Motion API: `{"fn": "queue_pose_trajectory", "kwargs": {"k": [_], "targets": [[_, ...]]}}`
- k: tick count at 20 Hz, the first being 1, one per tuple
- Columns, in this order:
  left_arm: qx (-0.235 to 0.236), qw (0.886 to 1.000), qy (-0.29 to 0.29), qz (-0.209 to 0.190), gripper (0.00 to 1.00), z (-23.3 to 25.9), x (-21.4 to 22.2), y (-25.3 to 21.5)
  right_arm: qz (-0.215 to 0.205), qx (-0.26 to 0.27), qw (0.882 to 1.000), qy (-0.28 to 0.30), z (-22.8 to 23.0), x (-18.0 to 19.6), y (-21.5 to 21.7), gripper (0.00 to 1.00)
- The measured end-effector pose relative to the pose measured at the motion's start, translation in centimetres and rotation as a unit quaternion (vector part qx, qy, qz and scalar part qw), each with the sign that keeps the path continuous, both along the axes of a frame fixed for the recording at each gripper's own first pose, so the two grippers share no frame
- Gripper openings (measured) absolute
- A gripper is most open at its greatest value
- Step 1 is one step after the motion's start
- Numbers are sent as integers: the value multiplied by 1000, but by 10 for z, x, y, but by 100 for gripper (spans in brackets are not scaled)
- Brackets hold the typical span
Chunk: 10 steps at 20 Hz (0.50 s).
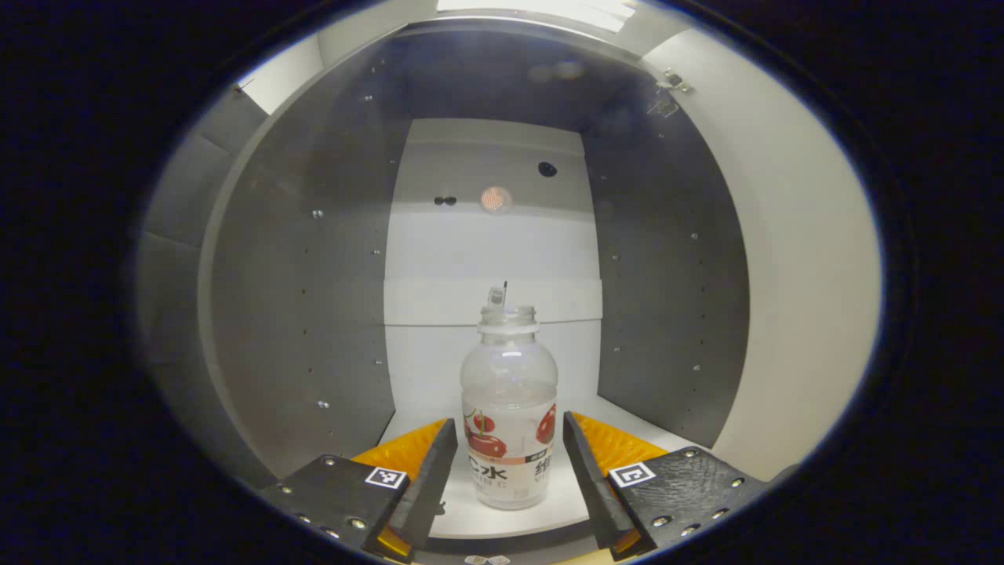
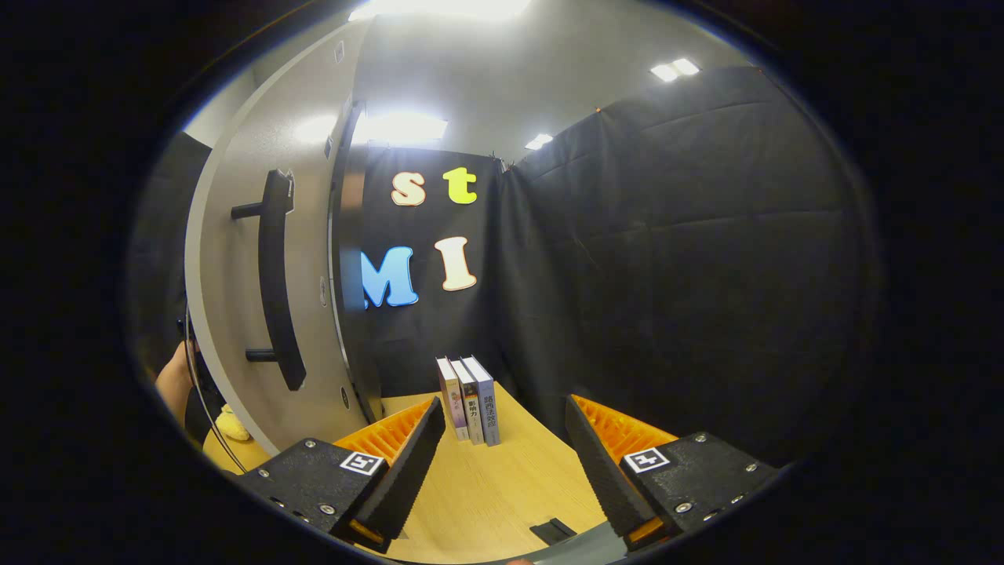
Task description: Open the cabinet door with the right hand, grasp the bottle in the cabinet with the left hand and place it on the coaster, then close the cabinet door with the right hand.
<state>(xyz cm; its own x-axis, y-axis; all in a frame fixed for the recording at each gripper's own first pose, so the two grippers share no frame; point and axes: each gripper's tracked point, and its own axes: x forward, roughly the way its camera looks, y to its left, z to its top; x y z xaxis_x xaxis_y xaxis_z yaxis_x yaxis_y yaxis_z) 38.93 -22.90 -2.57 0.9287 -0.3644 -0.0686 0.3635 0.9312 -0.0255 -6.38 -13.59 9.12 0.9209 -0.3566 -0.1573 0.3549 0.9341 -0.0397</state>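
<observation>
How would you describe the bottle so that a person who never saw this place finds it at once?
Look into the open cabinet, with dark side walls and a pale back. On its white floor the bottle stands upright between the open fingers of the left gripper. It is clear plastic, capless, with red fruit on its label, and nothing stands beside it.

dim booth | ceiling lights glare | fisheye-bent edges | cabinet interior shadowed
</observation>
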Motion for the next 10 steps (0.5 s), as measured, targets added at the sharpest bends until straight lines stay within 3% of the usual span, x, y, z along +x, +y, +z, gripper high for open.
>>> {"fn": "queue_pose_trajectory", "kwargs": {"k": [5,10], "targets": [[-18,1000,18,1,78,-11,15,-3,6,0,1000,4,-1,4,4,95],[-31,999,17,8,71,-2,6,3,25,7,1000,2,-3,8,4,95]]}}
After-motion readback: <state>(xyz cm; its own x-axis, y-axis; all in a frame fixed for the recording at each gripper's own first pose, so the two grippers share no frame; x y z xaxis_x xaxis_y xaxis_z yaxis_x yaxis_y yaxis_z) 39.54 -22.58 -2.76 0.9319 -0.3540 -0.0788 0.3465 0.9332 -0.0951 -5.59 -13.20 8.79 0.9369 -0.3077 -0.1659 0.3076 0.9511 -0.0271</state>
